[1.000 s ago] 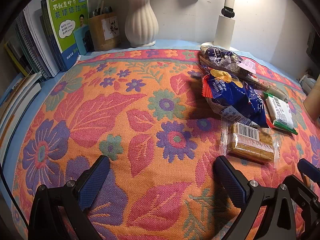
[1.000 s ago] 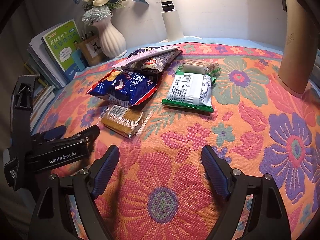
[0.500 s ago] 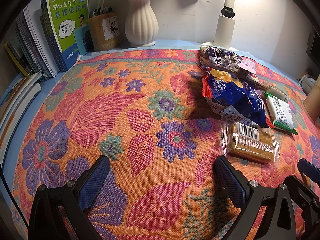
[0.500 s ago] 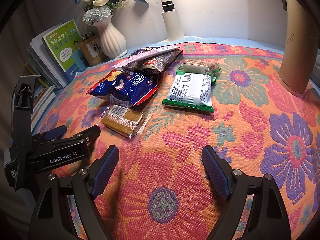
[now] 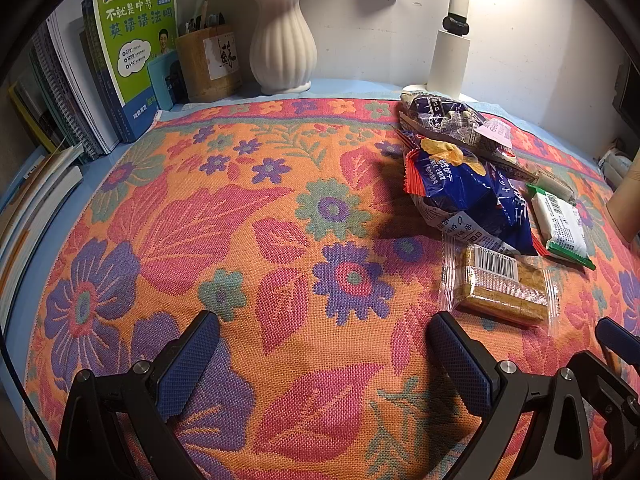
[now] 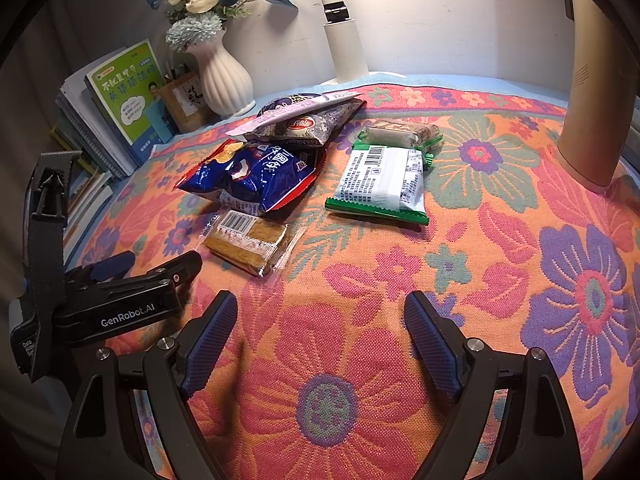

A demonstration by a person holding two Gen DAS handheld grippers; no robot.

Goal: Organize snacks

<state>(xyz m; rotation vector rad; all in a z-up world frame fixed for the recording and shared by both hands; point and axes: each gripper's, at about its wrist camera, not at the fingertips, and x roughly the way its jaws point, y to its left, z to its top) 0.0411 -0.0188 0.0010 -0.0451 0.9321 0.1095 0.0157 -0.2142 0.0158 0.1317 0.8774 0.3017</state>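
A floral cloth (image 6: 360, 360) covers the table; snack packets (image 6: 256, 178) lie near books (image 5: 132, 48) and a vase (image 5: 282, 40); both tongs, left (image 5: 320, 354) and right (image 6: 320, 340), gape empty

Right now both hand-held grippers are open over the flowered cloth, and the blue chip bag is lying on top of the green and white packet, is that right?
Not quite. The blue chip bag lies beside the green and white packet, apart from it, with its near edge over the clear-wrapped cake bar; the right wrist view shows this. Both the left hand-held gripper and the right hand-held gripper are open over the flowered cloth.
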